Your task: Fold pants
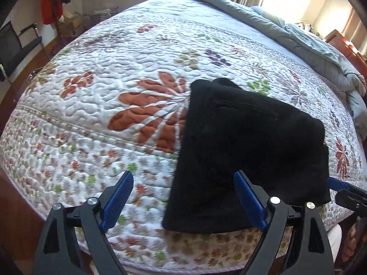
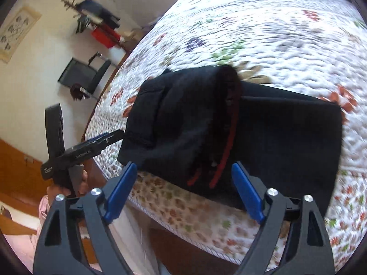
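Black pants (image 1: 247, 142) sit folded into a compact stack on the floral quilt (image 1: 96, 105), right by the near edge of the bed, w/ a bit of the bundle close to the border trim. From the right wrist view the stack shows layers: a rolled-over top fold w/ red piping peeking out on the inner side, lying over a flatter lower panel.

Left gripper (image 1: 183, 199) hangs above the near-left corner of the stack, jaws spread wide, nothing pinched; one blue pad overlaps the fabric in view, the other is over bare quilt. Looks positioned to straddle that edge, prob for a tidy-up or a final tuck.

Right gripper (image 2: 181, 190) also spread, empty, aimed down at the near edge of the bundle; no pad visibly pressing cloth. The left gripper's tip shows at the stack's far-left edge in this view, just beside the fabric, contact unclear.

Judging by the shape, folding is near done. The thick top roll could spring open if nudged.
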Available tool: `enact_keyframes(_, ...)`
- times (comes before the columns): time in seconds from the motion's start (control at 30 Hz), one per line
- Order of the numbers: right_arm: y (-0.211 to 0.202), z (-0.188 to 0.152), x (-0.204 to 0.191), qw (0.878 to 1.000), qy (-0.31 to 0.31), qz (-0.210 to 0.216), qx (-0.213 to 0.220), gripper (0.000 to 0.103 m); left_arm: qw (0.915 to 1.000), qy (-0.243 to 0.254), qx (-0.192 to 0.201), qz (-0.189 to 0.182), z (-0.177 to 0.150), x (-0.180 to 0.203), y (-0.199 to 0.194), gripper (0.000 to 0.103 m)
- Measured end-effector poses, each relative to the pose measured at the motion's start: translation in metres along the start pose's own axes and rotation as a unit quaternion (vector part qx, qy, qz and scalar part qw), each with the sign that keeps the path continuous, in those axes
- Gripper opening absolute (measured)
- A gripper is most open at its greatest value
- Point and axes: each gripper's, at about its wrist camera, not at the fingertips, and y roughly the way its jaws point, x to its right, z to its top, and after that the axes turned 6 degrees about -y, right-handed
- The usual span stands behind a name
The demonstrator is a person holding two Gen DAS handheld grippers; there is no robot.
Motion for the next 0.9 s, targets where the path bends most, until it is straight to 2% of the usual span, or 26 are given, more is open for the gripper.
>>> enact_keyframes(0.03, 0.007, 0.003, -0.006, 1.000, -0.010, 0.005, -0.008, 0.064, 1.0000, -0.003, -0.002, 0.001, -0.001, -0.003, 0.000, 0.089)
enact_keyframes(0.1, 0.017, 0.006, -0.014, 1.000, -0.021, 0.007, -0.021, 0.036, 0.9999, -0.012, -0.004, -0.004, -0.005, -0.010, 0.000, 0.089)
enact_keyframes(0.17, 0.026, 0.007, -0.018, 0.999, -0.029, 0.001, -0.034, 0.015, 0.9997, -0.020, -0.009, -0.010, -0.005, -0.013, 0.003, 0.089)
enact_keyframes(0.2, 0.026, 0.006, -0.019, 0.999, -0.032, 0.009, -0.033, 0.009, 0.9997, -0.022, -0.010, -0.011, -0.007, -0.014, 0.003, 0.089)
enact_keyframes(0.27, 0.018, 0.005, -0.024, 0.999, -0.045, 0.017, -0.021, 0.007, 0.9997, -0.019, -0.010, -0.012, -0.009, -0.013, 0.003, 0.089)
enact_keyframes(0.37, 0.009, 0.001, -0.022, 0.999, -0.044, 0.008, -0.014, 0.007, 0.9999, -0.009, -0.011, -0.008, -0.011, -0.009, 0.006, 0.090)
enact_keyframes(0.47, 0.023, -0.011, -0.004, 0.999, -0.015, -0.022, -0.047, 0.007, 0.9997, -0.001, -0.025, -0.001, -0.014, -0.005, 0.017, 0.090)
enact_keyframes(0.5, 0.029, -0.015, 0.002, 0.998, -0.006, -0.021, -0.057, 0.008, 0.9995, -0.002, -0.030, -0.001, -0.015, -0.005, 0.022, 0.090)
enact_keyframes(0.57, 0.034, -0.020, 0.009, 0.999, 0.008, -0.002, -0.052, 0.012, 0.9995, -0.007, -0.032, -0.003, -0.016, -0.005, 0.024, 0.090)
enact_keyframes(0.63, 0.028, -0.019, 0.009, 0.999, 0.014, 0.014, -0.047, 0.028, 0.9994, -0.012, -0.031, -0.010, -0.016, -0.006, 0.022, 0.090)
enact_keyframes(0.67, 0.023, -0.019, 0.009, 0.999, 0.012, 0.023, -0.043, 0.043, 0.9994, -0.013, -0.031, -0.013, -0.015, -0.007, 0.020, 0.090)
enact_keyframes(0.7, 0.018, -0.018, 0.006, 0.999, 0.008, 0.023, -0.035, 0.067, 0.9993, -0.017, -0.029, -0.015, -0.014, -0.009, 0.018, 0.090)
enact_keyframes(0.77, 0.009, -0.013, 0.001, 1.000, -0.004, -0.013, -0.023, 0.089, 0.9993, -0.023, -0.025, -0.018, -0.012, -0.011, 0.013, 0.090)
enact_keyframes(0.83, 0.006, -0.008, 0.004, 1.000, 0.000, -0.021, -0.017, 0.089, 0.9989, -0.031, -0.023, -0.027, -0.009, -0.013, 0.009, 0.090)
enact_keyframes(0.9, 0.006, -0.003, 0.015, 0.999, 0.029, -0.013, -0.014, 0.089, 0.9983, -0.038, -0.023, -0.037, -0.008, -0.015, 0.005, 0.091)
